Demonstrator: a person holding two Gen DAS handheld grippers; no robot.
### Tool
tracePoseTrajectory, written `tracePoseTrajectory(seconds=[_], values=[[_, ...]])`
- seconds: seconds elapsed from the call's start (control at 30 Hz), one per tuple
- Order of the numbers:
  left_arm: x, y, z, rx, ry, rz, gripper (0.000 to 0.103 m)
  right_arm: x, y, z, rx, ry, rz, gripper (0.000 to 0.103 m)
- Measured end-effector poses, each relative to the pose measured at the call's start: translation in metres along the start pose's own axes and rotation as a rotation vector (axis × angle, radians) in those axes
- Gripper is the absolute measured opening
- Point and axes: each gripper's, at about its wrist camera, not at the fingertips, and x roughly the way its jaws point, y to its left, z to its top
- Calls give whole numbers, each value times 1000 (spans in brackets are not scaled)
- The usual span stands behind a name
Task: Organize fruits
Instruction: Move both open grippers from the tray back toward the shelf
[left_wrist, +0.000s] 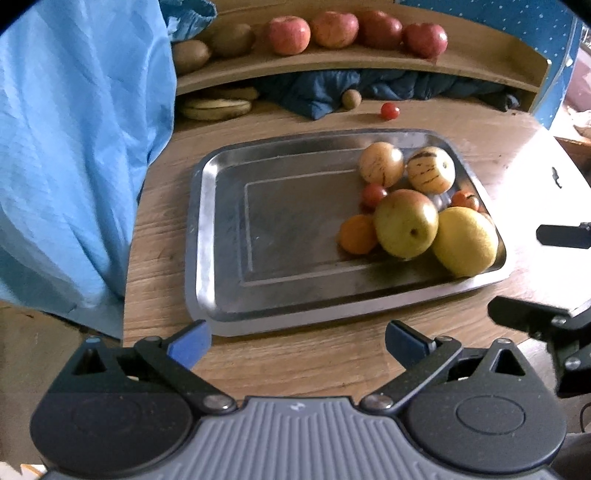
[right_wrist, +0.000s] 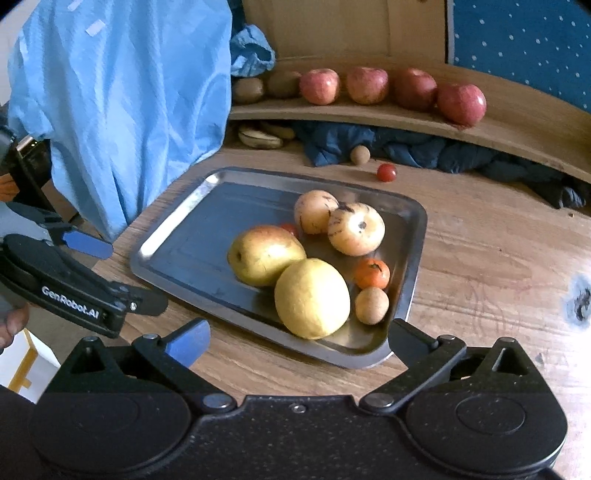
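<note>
Metal tray (right_wrist: 177, 236) on wooden table (right_wrist: 480, 266), taken as landmark. Fruit bunched at tray's right end: lemon (right_wrist: 312, 298) touching greenish-yellow apple (right_wrist: 264, 254); two pale striped melons (right_wrist: 355, 229) side by side behind these; mandarin (right_wrist: 372, 273) and small brown fruit (right_wrist: 372, 305) against the rim, beside lemon. Second orange fruit (left_wrist: 357, 234) left of apple, cherry tomato (left_wrist: 373, 195) behind it. Left part of tray bare.

Beyond tray: loose cherry tomato (right_wrist: 386, 172) and small brown round fruit (right_wrist: 360, 154) on the table, near dark blue cloth (right_wrist: 406, 147). Above that, wooden shelf (right_wrist: 517, 122) with four red apples (right_wrist: 461, 103) in a row and two kiwis (right_wrist: 248, 89) at their left. Bananas (right_wrist: 260, 138) under shelf.

Left gripper (left_wrist: 297, 341) just short of tray's near edge, jaws spread wide, nothing between. Right gripper (right_wrist: 299, 343) at tray's near right corner, jaws likewise released, empty; one finger just beside the rim.
</note>
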Motion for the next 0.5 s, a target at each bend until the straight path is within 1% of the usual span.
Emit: tracePoseTrajectory(seconds=[0.1,0.5], values=[[0,1,1,2,4,24,102,1,-1,3,2,-11,8,102],[1,9,18,-20,-4,71,102,13,-8,19,17,-25,10,102]])
